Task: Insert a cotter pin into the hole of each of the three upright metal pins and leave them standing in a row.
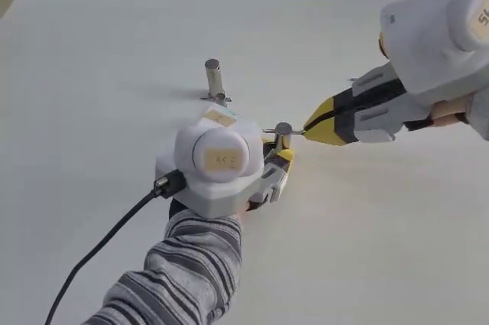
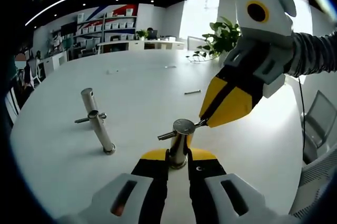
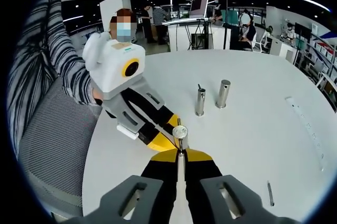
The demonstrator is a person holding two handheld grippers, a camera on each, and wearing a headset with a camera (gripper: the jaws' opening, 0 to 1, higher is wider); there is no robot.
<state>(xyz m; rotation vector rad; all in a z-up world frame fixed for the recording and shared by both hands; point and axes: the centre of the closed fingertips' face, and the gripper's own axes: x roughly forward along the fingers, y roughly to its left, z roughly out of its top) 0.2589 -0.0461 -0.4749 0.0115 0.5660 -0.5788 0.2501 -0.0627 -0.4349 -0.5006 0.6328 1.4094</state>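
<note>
An office-like lab, with shelves of bins, a monitor and potted plant.

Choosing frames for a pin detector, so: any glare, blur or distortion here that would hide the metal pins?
Head view: soft even light, held pin sharp, faint yellow tint on the table beneath it. Left gripper view: fisheye curves the table rim, window blown out. Right gripper view: foreground sharp, room dim.

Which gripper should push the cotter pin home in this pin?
Right. The right gripper is shut on the cotter pin, which is already partway through the pin. The left gripper clamps that pin near its base, steadying it upright.
</note>
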